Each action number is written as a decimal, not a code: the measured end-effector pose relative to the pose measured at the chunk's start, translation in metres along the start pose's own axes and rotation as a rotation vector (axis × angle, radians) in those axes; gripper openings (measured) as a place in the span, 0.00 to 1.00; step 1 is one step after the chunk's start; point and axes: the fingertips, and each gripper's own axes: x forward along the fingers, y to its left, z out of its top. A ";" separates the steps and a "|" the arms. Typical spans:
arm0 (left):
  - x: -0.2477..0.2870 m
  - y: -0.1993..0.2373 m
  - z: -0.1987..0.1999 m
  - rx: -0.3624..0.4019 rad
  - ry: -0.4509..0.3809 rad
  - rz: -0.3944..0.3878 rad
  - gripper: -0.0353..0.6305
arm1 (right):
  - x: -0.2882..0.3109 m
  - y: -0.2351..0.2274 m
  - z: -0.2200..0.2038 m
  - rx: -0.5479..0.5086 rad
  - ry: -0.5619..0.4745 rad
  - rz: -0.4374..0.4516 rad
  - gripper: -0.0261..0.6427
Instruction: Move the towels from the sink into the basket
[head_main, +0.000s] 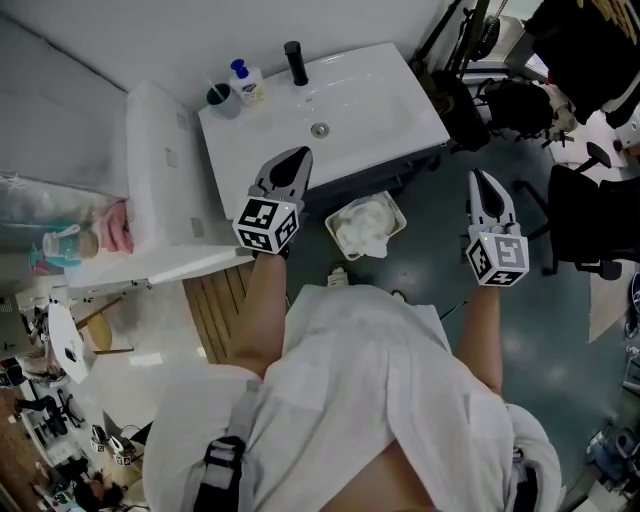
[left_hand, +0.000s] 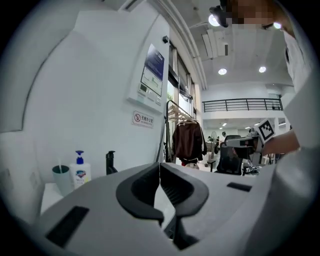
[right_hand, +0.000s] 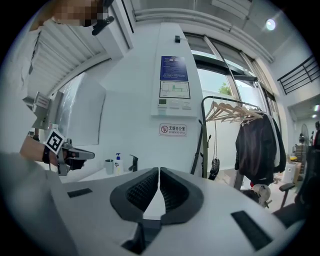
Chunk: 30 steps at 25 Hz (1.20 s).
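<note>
The left hand-held gripper (head_main: 296, 158) is hovering at the front edge of the sink (head_main: 372, 110), its jaws pressing together with nothing between them. The right hand-held gripper (head_main: 481, 182) is hanging off to the sink's right, also closed and empty. The white towels (head_main: 364, 227) are lying bunched in the basket (head_main: 398, 214), which is sitting on the floor (head_main: 430, 270) below the sink's front, between the two grippers.

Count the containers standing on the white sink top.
2: a teal plastic cup at the far-left corner, and a white pump bottle with blue cap right beside it. None looks hidden.
</note>
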 end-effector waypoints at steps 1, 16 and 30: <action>-0.006 0.004 0.008 0.003 -0.017 0.016 0.07 | 0.002 0.002 0.004 -0.004 -0.009 0.005 0.08; -0.054 0.033 0.087 0.089 -0.178 0.068 0.07 | 0.024 0.032 0.052 -0.042 -0.098 0.042 0.08; -0.055 0.037 0.090 0.091 -0.179 0.060 0.07 | 0.028 0.041 0.062 -0.087 -0.086 0.046 0.08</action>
